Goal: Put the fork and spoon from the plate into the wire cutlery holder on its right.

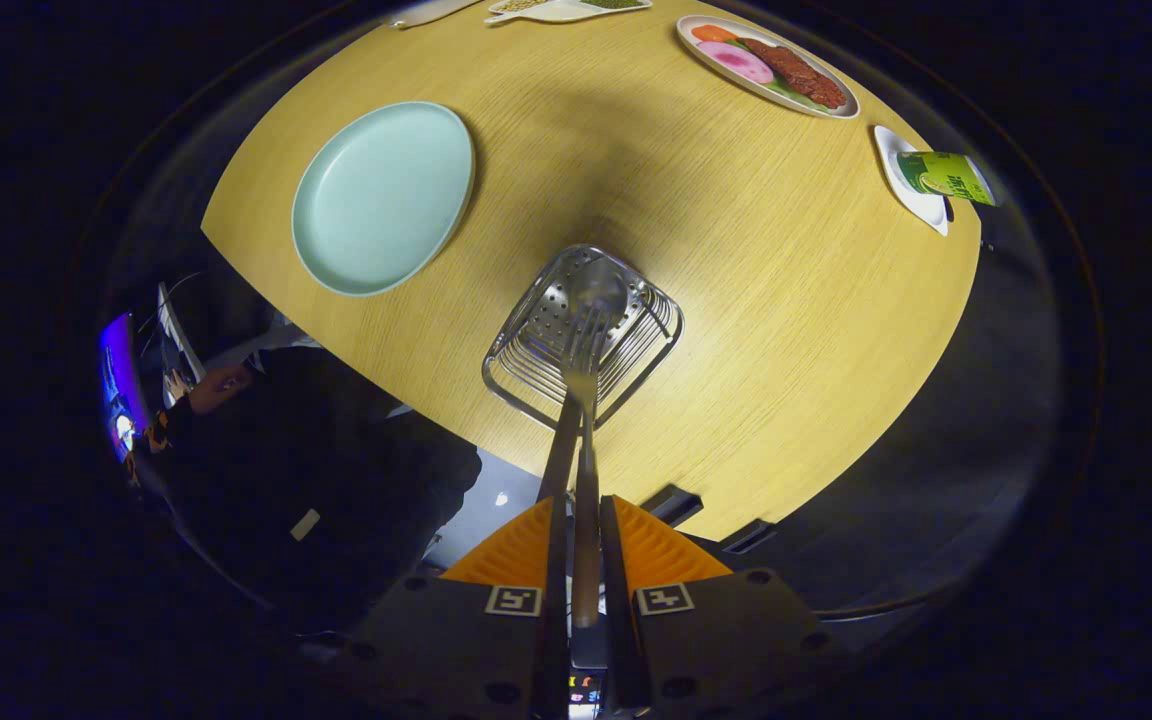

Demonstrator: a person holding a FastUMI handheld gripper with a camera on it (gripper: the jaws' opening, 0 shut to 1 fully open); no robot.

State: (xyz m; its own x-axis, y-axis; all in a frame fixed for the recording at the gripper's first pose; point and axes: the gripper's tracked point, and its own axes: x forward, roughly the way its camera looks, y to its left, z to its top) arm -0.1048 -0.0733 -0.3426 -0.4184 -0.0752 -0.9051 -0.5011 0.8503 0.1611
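Observation:
I look straight down on a round wooden table. The wire cutlery holder stands just ahead of my fingers, to the right of the empty pale green plate. My gripper is shut on the fork, whose handle runs up between the fingers and whose tines hang over the holder's mouth. The spoon stands in the holder, bowl down. A second thin handle lies close beside the fork's handle; I cannot tell if the fingers touch it.
Beyond the holder to the right lie a plate of food and a green can on a white saucer. A white dish sits at the far edge. A person in dark clothing stands by the table's near left edge.

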